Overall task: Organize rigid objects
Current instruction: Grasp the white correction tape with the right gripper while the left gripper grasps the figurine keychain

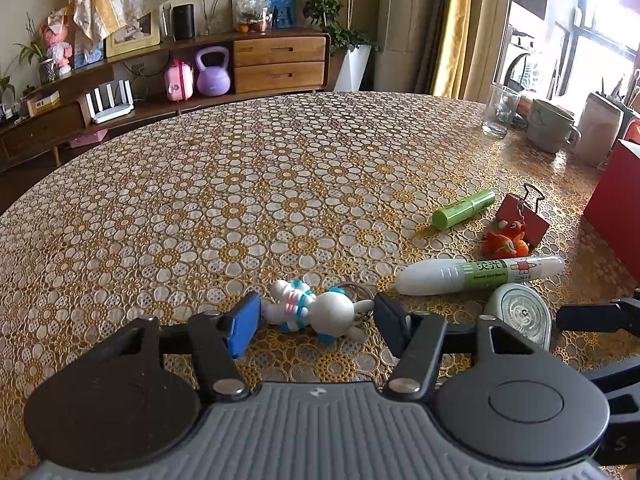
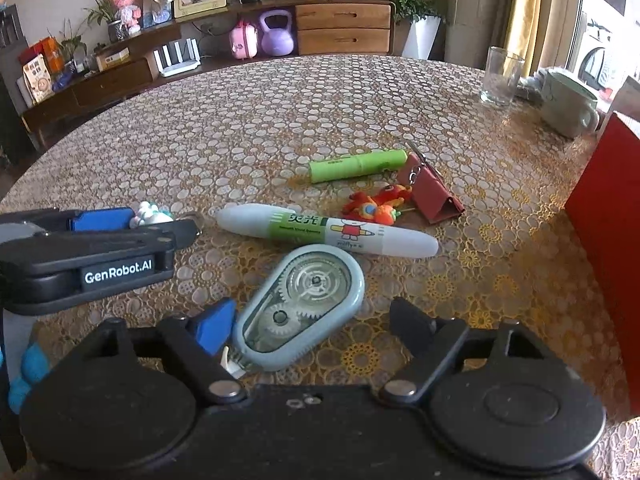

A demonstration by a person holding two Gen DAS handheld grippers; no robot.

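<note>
Left tongs [image 1: 316, 320] are sitting spread, low over the lace-patterned surface [image 1: 240, 200], straddling the small white-and-blue plastic rabbit keychain figure [image 1: 316, 310]. Figure is lying on its side between the blue pad [image 1: 242, 326] and the black pad [image 1: 390, 330], metal ring end pointing toward the black one. Blue pad is looking just about touching the figure's head; the other side is showing a small gap. Not pinched yet, judging by that gap.

Right tongs [image 2: 316, 328] are also spread, straddling the pale blue oval correction-tape dispenser with clear gear window [image 2: 304, 308]. Dispenser is lying flat and angled, its tip end right beside the blue finger [image 2: 214, 328], well clear of the black finger [image 2: 412, 330].

Likely reason for the pose: both tongs lined up on a piece each, ready to close and lift together.

The other loose pieces are lying clustered just beyond: white-and-green marker pen with cartoon label [image 2: 326, 232], green cylindrical tube [image 2: 358, 166], orange plush-look charm [image 2: 374, 208] chained to a dark red binder clip [image 2: 432, 194]. The red box wall [image 2: 608, 216] at right may be the destination, can't confirm.
</note>
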